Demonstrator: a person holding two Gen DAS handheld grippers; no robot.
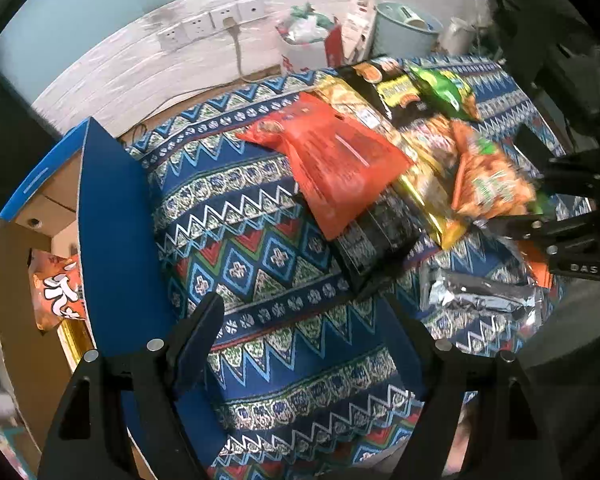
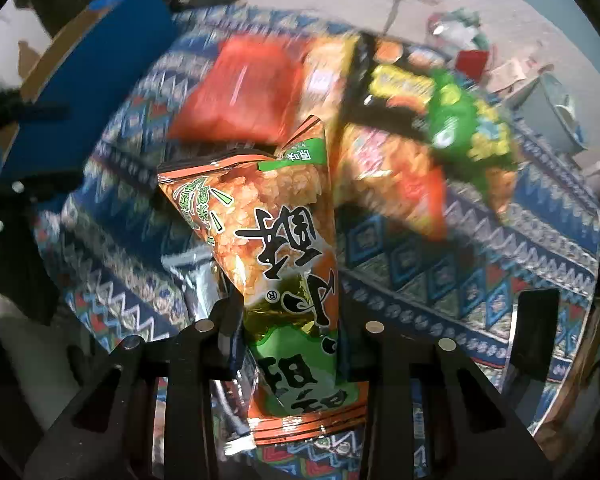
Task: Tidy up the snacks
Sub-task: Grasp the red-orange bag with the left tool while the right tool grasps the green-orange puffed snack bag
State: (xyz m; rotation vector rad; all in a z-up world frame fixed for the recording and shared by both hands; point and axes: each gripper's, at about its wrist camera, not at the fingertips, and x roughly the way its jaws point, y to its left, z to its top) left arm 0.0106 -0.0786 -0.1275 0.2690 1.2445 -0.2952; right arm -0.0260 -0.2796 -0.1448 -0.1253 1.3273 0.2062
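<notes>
My right gripper [image 2: 288, 320] is shut on an orange and green rice-cracker bag [image 2: 276, 232] and holds it above the patterned cloth. The same bag [image 1: 492, 180] and the right gripper [image 1: 512, 224] show blurred at the right of the left wrist view. My left gripper [image 1: 300, 312] is open and empty over the cloth [image 1: 260, 256]. A red bag [image 1: 340, 168], a black bag [image 1: 376, 236], a gold bag [image 1: 424, 184], a green bag [image 1: 444, 92] and a silver packet [image 1: 484, 296] lie in a pile. A blue cardboard box [image 1: 116, 240] at the left holds an orange snack bag [image 1: 58, 288].
A wall with power sockets [image 1: 216, 20] and a cable runs behind the table. A white bag [image 1: 304, 36], a pale blue bin [image 1: 408, 32] and cartons stand at the far edge. The box flap stands close to the left gripper's left finger.
</notes>
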